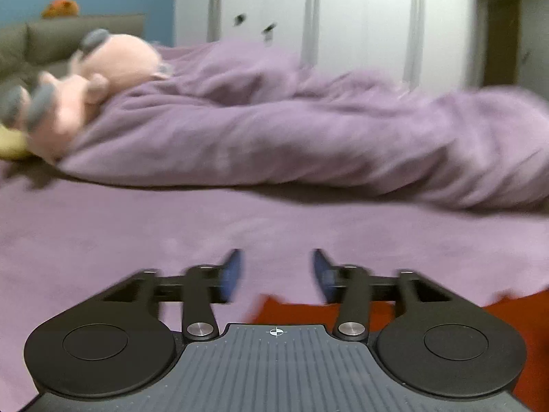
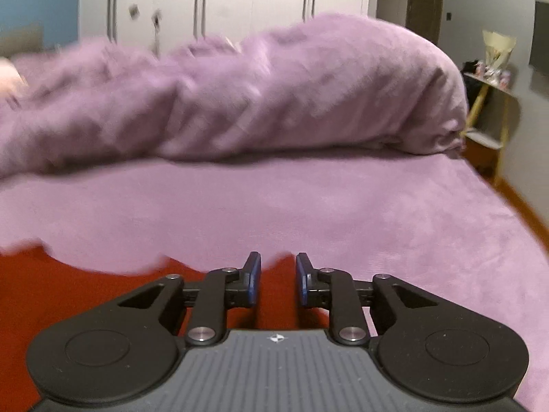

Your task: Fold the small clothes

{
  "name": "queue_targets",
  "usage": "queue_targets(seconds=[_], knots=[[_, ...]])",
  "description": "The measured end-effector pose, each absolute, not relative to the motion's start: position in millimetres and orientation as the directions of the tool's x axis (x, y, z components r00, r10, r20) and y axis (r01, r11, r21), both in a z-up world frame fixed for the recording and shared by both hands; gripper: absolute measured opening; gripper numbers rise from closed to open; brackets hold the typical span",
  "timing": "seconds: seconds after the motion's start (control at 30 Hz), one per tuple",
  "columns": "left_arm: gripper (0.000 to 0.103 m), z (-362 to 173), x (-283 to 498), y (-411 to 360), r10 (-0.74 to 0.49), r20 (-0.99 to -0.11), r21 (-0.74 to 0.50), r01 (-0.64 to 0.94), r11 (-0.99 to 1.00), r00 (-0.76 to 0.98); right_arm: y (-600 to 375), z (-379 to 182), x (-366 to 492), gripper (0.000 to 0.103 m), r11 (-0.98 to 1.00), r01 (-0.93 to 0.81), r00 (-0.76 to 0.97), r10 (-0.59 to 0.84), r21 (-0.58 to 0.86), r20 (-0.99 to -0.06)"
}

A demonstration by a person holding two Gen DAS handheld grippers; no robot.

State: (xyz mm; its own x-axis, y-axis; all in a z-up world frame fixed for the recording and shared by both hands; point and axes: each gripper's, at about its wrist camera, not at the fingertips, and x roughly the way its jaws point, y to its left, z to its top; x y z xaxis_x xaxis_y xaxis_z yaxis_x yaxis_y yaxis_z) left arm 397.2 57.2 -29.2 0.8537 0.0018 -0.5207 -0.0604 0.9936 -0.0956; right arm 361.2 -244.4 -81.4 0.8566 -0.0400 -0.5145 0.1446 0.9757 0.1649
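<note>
Both grippers — left (image 1: 276,274), right (image 2: 278,279) — hang spread and empty over the red garment (image 2: 68,292), apparently letting a fold settle on the bed (image 2: 308,206).

Bed cover (image 2: 343,206) and bunched duvet (image 1: 308,137): matt, fleecy purple cloth. Red garment (image 2: 51,292), lower left: smooth matt fabric. Left claw (image 1: 276,274) and right claw (image 2: 278,279): matt black plastic, blue pads (image 2: 254,278), bright metal pivots; plush toy (image 1: 103,68), upper left: soft pile.

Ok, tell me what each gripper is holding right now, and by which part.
Nothing is held. The left gripper and the right gripper both stand open above the red garment on the purple bedspread, no cloth pinched between their pads.
</note>
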Motion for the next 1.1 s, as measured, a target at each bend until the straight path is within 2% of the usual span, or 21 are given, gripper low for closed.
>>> queue_targets(seconds=[0.07,0.1,0.13,0.2,0.27,0.37,0.47,0.57,0.63,0.73,0.8,0.87,0.93,1.0,1.07,1.1], knots=[[0.064,-31,382,43,-0.115,-0.519,-0.205,0.008,0.979,0.847,-238,-88,351,0.044,0.898,0.025,0.865,0.201,0.439,-0.459],[0.069,-37,379,34,-0.166,-0.535,-0.250,0.033,0.968,0.829,-233,-97,347,0.046,0.822,-0.017,0.854,0.308,0.569,-0.419],[0.069,-44,379,28,-0.201,-0.551,-0.284,0.044,0.958,0.810,-227,-111,346,0.048,0.719,-0.037,0.834,0.404,0.694,-0.375],[0.069,-64,380,16,-0.241,-0.580,-0.323,0.052,0.945,0.778,-212,-137,350,0.049,0.591,-0.008,0.797,0.491,0.807,-0.351],[0.068,-83,384,10,-0.198,-0.605,-0.274,0.031,0.961,0.771,-207,-156,350,0.050,0.496,-0.001,0.813,0.507,0.869,-0.288],[0.066,-98,390,18,-0.070,-0.610,-0.156,-0.033,0.987,0.789,-225,-166,352,0.047,0.493,0.015,0.846,0.458,0.870,-0.274],[0.066,-103,397,37,-0.026,-0.617,-0.107,-0.052,0.993,0.787,-263,-156,352,0.046,0.616,0.071,0.870,0.346,0.784,-0.351],[0.066,-106,402,60,-0.001,-0.632,-0.119,-0.096,0.988,0.775,-297,-142,344,0.044,0.757,0.131,0.889,0.196,0.640,-0.413],[0.065,-103,401,74,0.004,-0.639,-0.140,-0.121,0.983,0.769,-317,-135,335,0.043,0.784,0.192,0.892,0.110,0.590,-0.438],[0.065,-98,388,95,-0.030,-0.669,-0.186,-0.128,0.974,0.743,-333,-124,313,0.049,0.830,0.295,0.865,-0.021,0.473,-0.502],[0.065,-91,366,109,-0.099,-0.669,-0.241,-0.089,0.966,0.737,-341,-121,288,0.051,0.847,0.256,0.858,0.022,0.466,-0.513],[0.065,-85,339,121,-0.123,-0.649,-0.274,-0.080,0.958,0.751,-346,-123,250,0.056,0.850,0.212,0.850,0.083,0.482,-0.520],[0.063,-83,315,131,-0.135,-0.650,-0.283,-0.072,0.957,0.748,-347,-127,224,0.056,0.847,0.205,0.840,0.105,0.490,-0.532],[0.062,-85,296,138,-0.145,-0.674,-0.288,-0.077,0.955,0.725,-347,-132,204,0.053,0.842,0.195,0.829,0.133,0.504,-0.543],[0.059,-88,282,141,-0.163,-0.690,-0.300,-0.074,0.951,0.705,-342,-132,193,0.039,0.842,0.142,0.826,0.189,0.520,-0.531],[0.057,-90,277,142,-0.164,-0.701,-0.298,-0.077,0.951,0.694,-336,-130,192,0.037,0.859,0.138,0.820,0.180,0.493,-0.543]])
